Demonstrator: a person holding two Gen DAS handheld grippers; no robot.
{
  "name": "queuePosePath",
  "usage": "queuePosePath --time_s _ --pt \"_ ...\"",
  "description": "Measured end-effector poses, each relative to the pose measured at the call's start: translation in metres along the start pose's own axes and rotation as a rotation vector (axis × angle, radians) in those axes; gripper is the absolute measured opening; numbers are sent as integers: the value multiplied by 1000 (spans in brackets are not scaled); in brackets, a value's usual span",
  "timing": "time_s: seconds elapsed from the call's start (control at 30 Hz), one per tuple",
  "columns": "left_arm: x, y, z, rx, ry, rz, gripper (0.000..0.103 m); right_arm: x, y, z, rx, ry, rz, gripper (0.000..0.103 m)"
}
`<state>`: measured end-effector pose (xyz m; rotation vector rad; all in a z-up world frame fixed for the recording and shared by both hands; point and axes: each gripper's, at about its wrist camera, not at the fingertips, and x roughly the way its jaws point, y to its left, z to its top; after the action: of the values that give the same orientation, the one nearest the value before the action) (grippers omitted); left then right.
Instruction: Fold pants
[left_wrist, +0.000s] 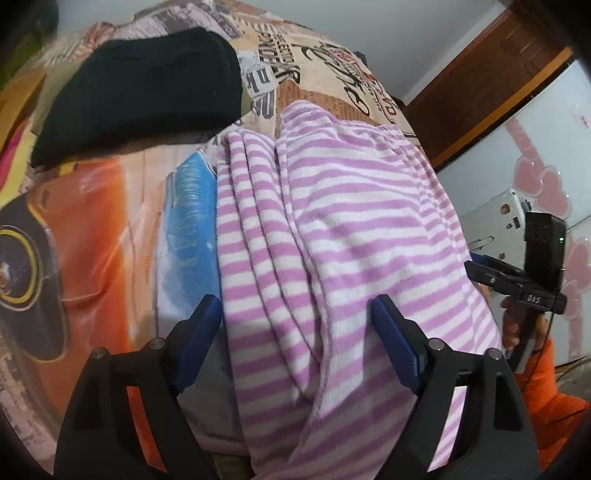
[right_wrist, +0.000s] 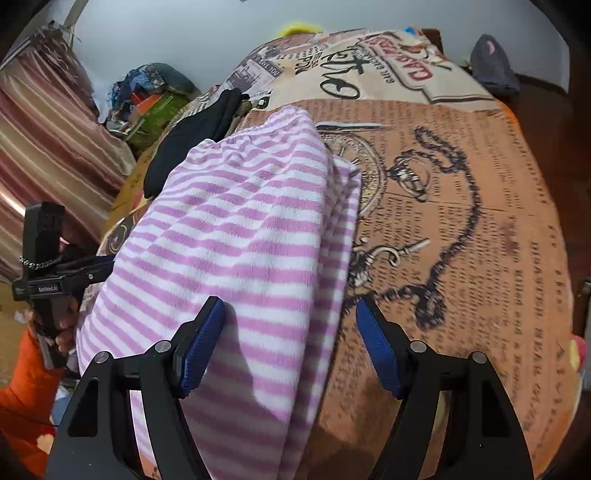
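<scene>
A: Nearest first. Left gripper (left_wrist: 295, 314): jaws spread wide, striped pants (left_wrist: 332, 229) running between the blue pads (left_wrist: 201, 325) and on ahead of them. Nothing pinched that I can see.

B: Same on my side. Right gripper (right_wrist: 290, 319) wide too; its left pad (right_wrist: 201, 343) presses against the fleece, its right pad sits over bare bedspread (right_wrist: 461, 229). So it straddles the pants' right edge.

A: Makes sense: one gripper at each side of the near end, likely readying to take both edges together for another fold.

B: Layering? Ahead of my jaws I count stacked edges along that right side (right_wrist: 343, 221), so the pants look folded lengthwise already.

A: Agreed; ahead of my left pad several edges lie in parallel. Partway done, I'd judge.

B: Farther out?

A: Waistband end ahead, lying on the bed. Beyond it to the left, a black folded garment (left_wrist: 147, 85), near the pants; touching, I can't tell. Probably a finished piece, set aside.
</scene>
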<state>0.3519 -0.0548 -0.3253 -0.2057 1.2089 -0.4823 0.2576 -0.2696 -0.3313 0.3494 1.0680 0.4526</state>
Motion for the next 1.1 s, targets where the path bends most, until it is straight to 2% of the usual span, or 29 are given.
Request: queuePosePath --time_s 0.27,0.5,0.63,0.73,0.8,1.03,1.1 --pt "16 -3 14 7 17 -26 88 18 -2 11 -3 12 88 82" --pt "10 -7 4 -6 39 -43 88 14 5 6 -34 34 108 82" --pt "3 -9 -9 -24 53 -96 88 7 13 -5 -57 47 121 82" --pt "4 -18 -12 11 65 -101 88 5 17 -10 -58 49 128 82" --pt "7 -24 -11 42 71 -82 88 8 17 -9 -53 50 131 82" --pt "23 -26 14 48 86 -94 88 23 28 8 -83 54 124 83" --pt "26 -29 21 53 81 -83 86 26 31 13 -103 46 118 78"
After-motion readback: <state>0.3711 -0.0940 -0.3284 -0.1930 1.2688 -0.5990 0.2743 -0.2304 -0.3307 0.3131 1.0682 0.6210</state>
